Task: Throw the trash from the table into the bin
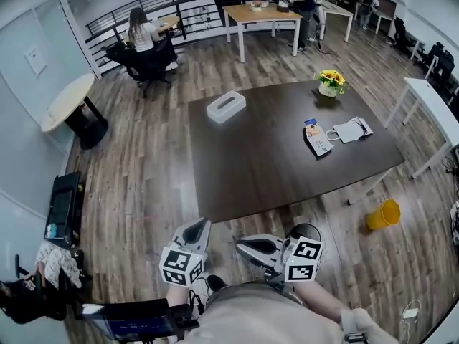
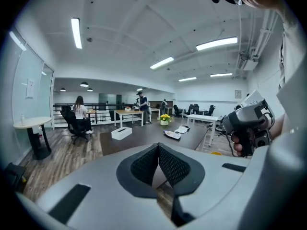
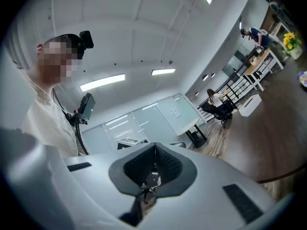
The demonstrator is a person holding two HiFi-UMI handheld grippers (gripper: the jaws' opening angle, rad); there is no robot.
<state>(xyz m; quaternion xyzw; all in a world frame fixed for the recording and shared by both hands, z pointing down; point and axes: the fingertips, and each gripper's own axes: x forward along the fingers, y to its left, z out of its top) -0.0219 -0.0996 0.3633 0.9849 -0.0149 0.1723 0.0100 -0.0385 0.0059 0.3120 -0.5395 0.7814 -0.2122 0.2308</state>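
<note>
On the dark table point(image 1: 272, 170) lie a printed snack packet point(image 1: 316, 137) and a flat white paper bag point(image 1: 352, 129), near its right end. A yellow bin point(image 1: 384, 214) stands on the floor past the table's near right corner. Both grippers are held close to the person's body, short of the table's near edge. My left gripper point(image 1: 198, 226) points toward the table, jaws shut and empty point(image 2: 157, 148). My right gripper point(image 1: 242, 245) points left, jaws shut and empty point(image 3: 154, 150). The left gripper view shows the trash point(image 2: 176, 132) far off and the right gripper point(image 2: 249, 126) in a hand.
A white tissue box point(image 1: 226, 107) and a pot of yellow flowers point(image 1: 330, 82) also sit on the table. A round side table point(image 1: 68, 102) stands left, a white desk point(image 1: 430, 106) right. A person sits on an office chair point(image 1: 147, 59) at the back.
</note>
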